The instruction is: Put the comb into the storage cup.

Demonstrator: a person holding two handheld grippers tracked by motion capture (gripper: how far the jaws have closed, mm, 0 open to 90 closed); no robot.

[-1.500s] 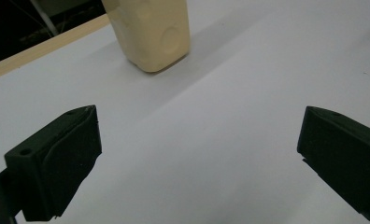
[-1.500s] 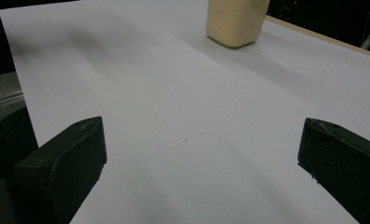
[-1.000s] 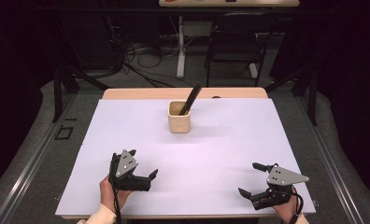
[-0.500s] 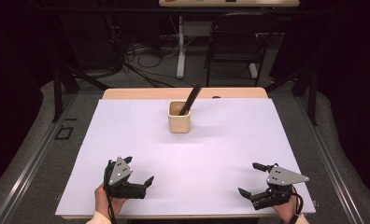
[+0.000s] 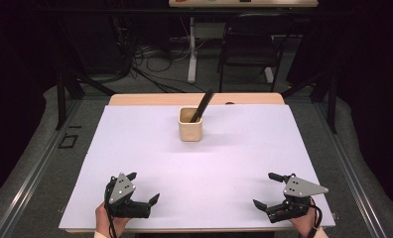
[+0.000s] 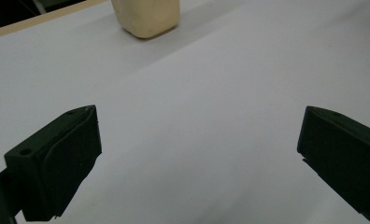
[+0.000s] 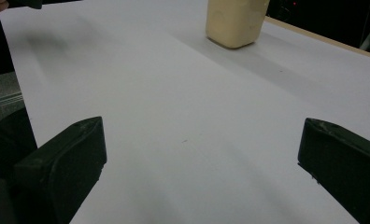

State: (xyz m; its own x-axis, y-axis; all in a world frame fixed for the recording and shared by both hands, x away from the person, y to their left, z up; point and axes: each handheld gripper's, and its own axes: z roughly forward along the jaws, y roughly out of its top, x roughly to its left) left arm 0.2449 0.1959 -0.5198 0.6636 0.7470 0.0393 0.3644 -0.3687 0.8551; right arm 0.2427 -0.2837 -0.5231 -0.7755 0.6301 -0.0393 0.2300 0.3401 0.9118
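Resting: both grippers are held wide open and empty at the near edge.
Left gripper point(image 5: 144, 188): drawn back nearward over the last second.
Right gripper point(image 5: 265, 190): unmoved.
Cup point(image 5: 190, 124): far centre, dark tool point(image 5: 202, 105) inside, untouched.
Meaning: no reach begun.

From where I sit, the white counter point(image 5: 135, 148) lies bare between my left claw point(image 5: 144, 187) and right claw point(image 5: 265, 190), so either can sweep across the near half freely. The one obstacle is the cream cup point(image 5: 190, 124), well apart from both claws toward the far edge, with a dark utensil point(image 5: 203, 105) leaning out of it up and to the right. Both claws gape wide with nothing between their jaws, and open counter runs on either side of the cup.
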